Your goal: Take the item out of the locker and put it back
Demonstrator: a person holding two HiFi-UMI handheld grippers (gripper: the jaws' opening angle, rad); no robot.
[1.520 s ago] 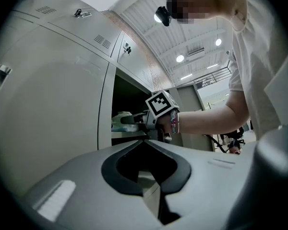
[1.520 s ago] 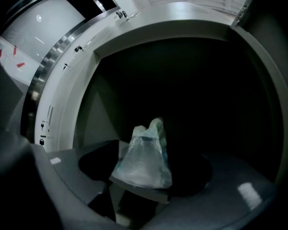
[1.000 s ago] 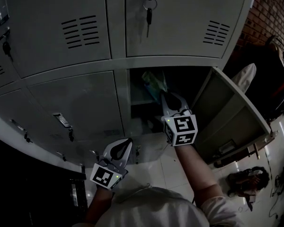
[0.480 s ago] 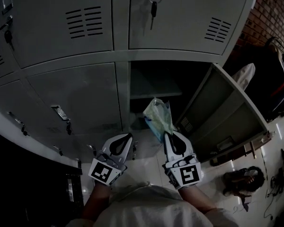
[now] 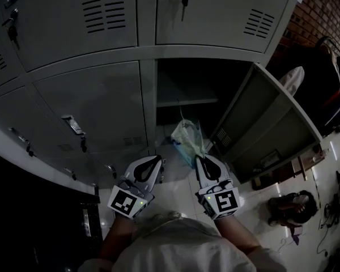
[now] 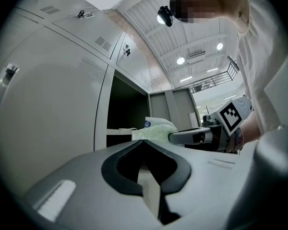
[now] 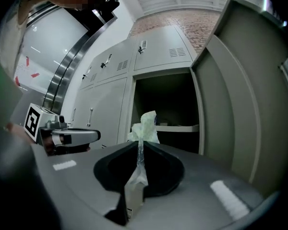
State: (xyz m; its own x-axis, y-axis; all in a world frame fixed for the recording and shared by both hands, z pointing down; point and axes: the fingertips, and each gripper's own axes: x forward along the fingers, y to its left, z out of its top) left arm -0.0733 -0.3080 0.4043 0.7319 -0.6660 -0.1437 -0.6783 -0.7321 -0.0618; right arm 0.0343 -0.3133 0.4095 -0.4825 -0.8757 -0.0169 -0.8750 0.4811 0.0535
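**Step in hand.** Removal was complete and return had not begun. My right tool (image 5: 201, 158) was clamped on the lower edge of the pale green crinkled plastic packet (image 5: 187, 140). The right gripper view showed the film pinched flat between the closed jaws. The packet was outside the grey metal locker (image 5: 149, 106), in front of its open compartment and below the level of the inner shelf (image 5: 187, 102). It touched neither the locker nor the shelf.

**Left tool.** My left tool (image 5: 152, 161) was in front of the locker, beside the open compartment, with jaws together and nothing between them. I judged that it had no role in this step.

**Next move.** The return called for carrying the packet forward and up through the opening, clear of the swung-out door (image 5: 266, 123). The grip should be released only once the packet rested inside.

**Condition of the item.**
- Soft, thin-walled and wrinkled.
- Stood upright above the jaws and leaned slightly.
- A small blue print mark near the top.
- Contents could not be made out.

Being limp, it would probably sag or snag on the frame edge.
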